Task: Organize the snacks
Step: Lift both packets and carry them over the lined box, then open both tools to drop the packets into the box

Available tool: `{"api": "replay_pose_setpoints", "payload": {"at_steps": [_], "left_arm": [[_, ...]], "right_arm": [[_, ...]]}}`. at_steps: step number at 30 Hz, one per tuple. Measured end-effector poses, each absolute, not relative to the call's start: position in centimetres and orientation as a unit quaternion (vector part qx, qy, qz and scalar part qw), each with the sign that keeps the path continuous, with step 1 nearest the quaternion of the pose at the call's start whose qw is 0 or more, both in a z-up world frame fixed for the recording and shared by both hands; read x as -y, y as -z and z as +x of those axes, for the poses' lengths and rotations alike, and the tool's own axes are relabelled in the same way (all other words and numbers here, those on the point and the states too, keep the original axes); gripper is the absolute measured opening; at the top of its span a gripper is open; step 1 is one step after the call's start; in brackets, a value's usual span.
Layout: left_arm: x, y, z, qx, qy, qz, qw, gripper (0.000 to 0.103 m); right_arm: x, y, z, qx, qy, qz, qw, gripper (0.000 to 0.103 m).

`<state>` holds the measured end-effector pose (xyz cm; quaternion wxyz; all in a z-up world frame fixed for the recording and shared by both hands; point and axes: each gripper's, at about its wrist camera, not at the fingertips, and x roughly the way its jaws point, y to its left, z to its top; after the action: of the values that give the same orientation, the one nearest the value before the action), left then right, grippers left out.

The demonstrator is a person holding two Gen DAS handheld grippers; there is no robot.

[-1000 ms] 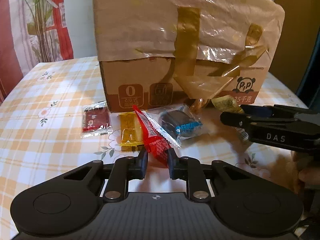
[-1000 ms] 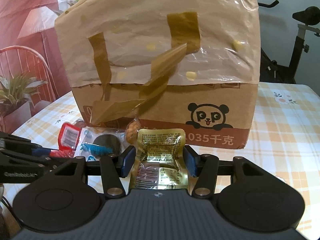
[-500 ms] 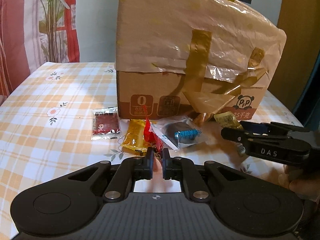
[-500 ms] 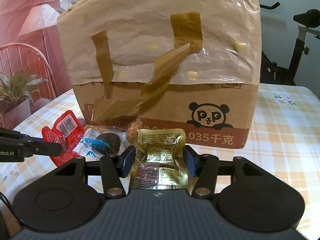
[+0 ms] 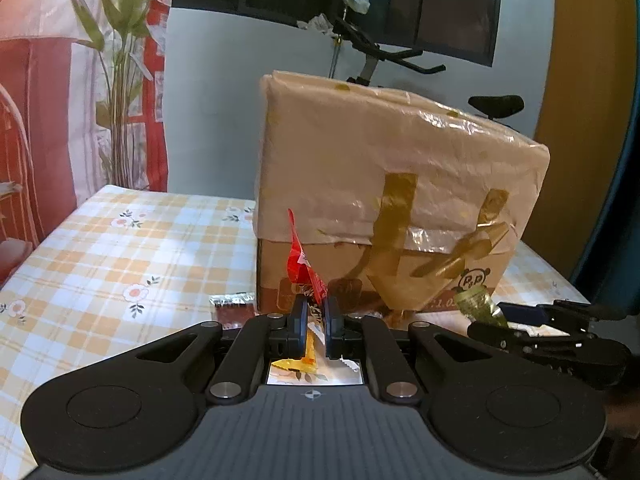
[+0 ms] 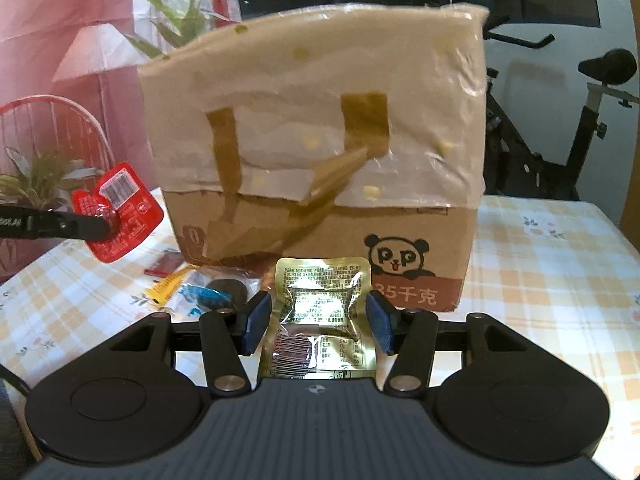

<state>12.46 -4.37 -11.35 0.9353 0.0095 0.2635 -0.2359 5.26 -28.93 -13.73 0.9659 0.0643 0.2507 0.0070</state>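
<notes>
My left gripper [image 5: 316,322] clamped on a red snack packet [image 6: 120,216], lifted left of the taped cardboard box [image 6: 320,184], dark, yellow and blue-wrapped snacks on the checked tablecloth [image 6: 552,280] at the box's foot, my right gripper [image 6: 320,320] pinching a gold foil packet [image 6: 320,312] before the box front.

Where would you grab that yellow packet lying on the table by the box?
Probably by one long edge of the yellow packet, coming down from above. It lies flat on the tablecloth, so fingers can only pinch a thin rim. Its left side looks freest; the clear packet with the dark snack crowds the right.
</notes>
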Motion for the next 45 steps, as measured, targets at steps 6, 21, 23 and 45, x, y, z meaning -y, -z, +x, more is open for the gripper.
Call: {"api": "replay_pose_setpoints", "payload": {"at_steps": [6,21,23,45], "left_arm": [[3.2,10.5,12.5,-0.254,0.220,-0.001,0.942,0.009],[2.9,3.1,13.0,-0.131,0.235,-0.014,0.963,0.009],[3.5,1.5,13.7,-0.110,0.243,-0.018,0.964,0.009],[15.6,1.2,26.3,-0.148,0.293,-0.001,0.945,0.046]], "right_arm": [[26.8,12.7,5.5,-0.255,-0.072,0.052,0.963,0.055],[24.8,3.8,6.0,-0.131,-0.126,0.022,0.983,0.055],[25.3,2.3,7.0,-0.118,-0.115,0.020,0.986,0.055],[30.6,1.9,17.0,-0.140,0.031,-0.004,0.990,0.062]]}}
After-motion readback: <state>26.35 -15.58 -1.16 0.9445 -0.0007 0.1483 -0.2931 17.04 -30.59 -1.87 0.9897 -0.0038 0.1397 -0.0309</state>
